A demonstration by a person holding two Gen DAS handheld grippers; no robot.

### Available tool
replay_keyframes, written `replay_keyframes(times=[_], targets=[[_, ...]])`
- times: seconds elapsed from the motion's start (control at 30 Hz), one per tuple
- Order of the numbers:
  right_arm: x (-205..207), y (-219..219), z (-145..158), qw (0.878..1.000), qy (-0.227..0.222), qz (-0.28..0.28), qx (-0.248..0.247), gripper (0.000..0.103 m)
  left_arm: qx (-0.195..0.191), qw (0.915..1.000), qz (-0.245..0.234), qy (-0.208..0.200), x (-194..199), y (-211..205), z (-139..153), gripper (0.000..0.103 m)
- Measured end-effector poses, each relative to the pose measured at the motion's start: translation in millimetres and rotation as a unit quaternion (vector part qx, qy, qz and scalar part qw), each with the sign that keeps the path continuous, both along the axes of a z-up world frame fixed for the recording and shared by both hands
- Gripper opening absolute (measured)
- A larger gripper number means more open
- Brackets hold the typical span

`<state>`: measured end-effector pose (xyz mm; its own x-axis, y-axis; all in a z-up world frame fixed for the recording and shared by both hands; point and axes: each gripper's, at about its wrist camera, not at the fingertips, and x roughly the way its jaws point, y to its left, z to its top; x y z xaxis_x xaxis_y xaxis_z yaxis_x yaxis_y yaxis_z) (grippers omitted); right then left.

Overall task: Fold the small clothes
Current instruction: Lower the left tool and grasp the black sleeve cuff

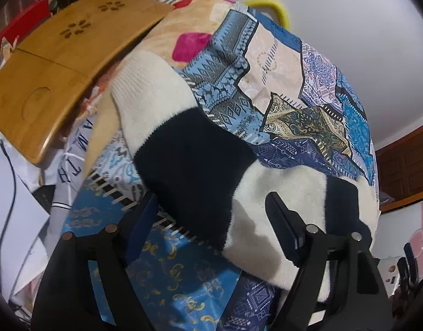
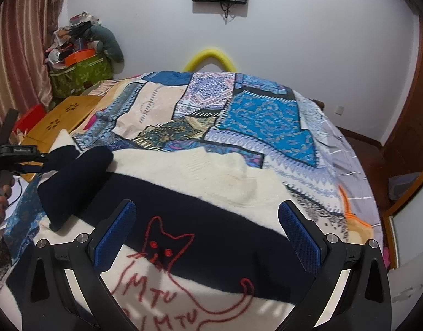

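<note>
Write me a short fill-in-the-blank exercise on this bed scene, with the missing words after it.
1. The cream and navy fuzzy sweater lies on a ____ bedspread.
2. Its red stitched outline shows a ____.
3. A curved ____ foam tube shows behind the bed.
4. The bamboo lap tray has ____-shaped cut-outs.

Missing words: patchwork; cat; yellow; paw

Cream-and-navy striped sweater (image 2: 211, 193) with red cat outline, flat on patchwork bedspread (image 2: 261, 118)

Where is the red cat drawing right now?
In the right wrist view, the red cat drawing is stitched on the front of the cream and navy sweater lying on the patchwork bedspread, low in the picture between the right hand-held gripper's fingers.
</note>
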<state>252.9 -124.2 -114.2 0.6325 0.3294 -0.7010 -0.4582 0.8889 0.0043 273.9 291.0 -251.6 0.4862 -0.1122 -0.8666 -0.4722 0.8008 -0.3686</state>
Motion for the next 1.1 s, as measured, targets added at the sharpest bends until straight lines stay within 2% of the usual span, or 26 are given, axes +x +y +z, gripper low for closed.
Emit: replay_keyframes(times=[0.07,0.13,0.17,0.23,0.3,0.4,0.57,0.67,0.73,0.97,1.1], targets=[[0,3,-1,1.0,0.002,0.004,0.001,0.103,-0.008,0.9999,0.005,0.01,5,2,-6,0.072],[-1,3,-2,1.0,0.004,0.005,0.003,0.103,-0.028,0.9992,0.013,0.024,8,4,-14,0.055],[0,3,-2,1.0,0.006,0.005,0.004,0.103,-0.039,0.9987,0.016,0.027,9,5,-17,0.051],[0,2,-2,1.0,0.009,0.003,0.007,0.103,-0.068,0.9967,0.022,0.038,12,8,-28,0.031],[0,0,-2,1.0,0.014,0.001,0.012,0.103,-0.089,0.9944,0.028,0.05,13,9,-38,0.019],[-2,-4,-2,1.0,0.017,-0.002,0.014,0.103,-0.099,0.9936,0.032,0.043,13,8,-39,0.01],[-3,-12,-1,1.0,0.02,-0.011,0.008,0.103,-0.061,0.9973,0.021,0.034,14,-3,-22,0.007],[-4,-18,2,1.0,0.02,-0.016,0.01,0.103,-0.025,0.9996,0.002,0.009,14,-15,6,0.006],[-4,-20,4,1.0,0.018,-0.02,0.011,0.103,-0.015,0.9998,-0.013,-0.009,13,-23,25,0.006],[-12,-31,12,0.999,0.01,-0.026,0.016,0.103,0.009,0.9946,-0.071,-0.075,19,-70,95,0.006],[-17,-38,18,0.999,0.004,-0.029,0.018,0.103,0.034,0.9893,-0.104,-0.096,21,-106,122,0.006]])
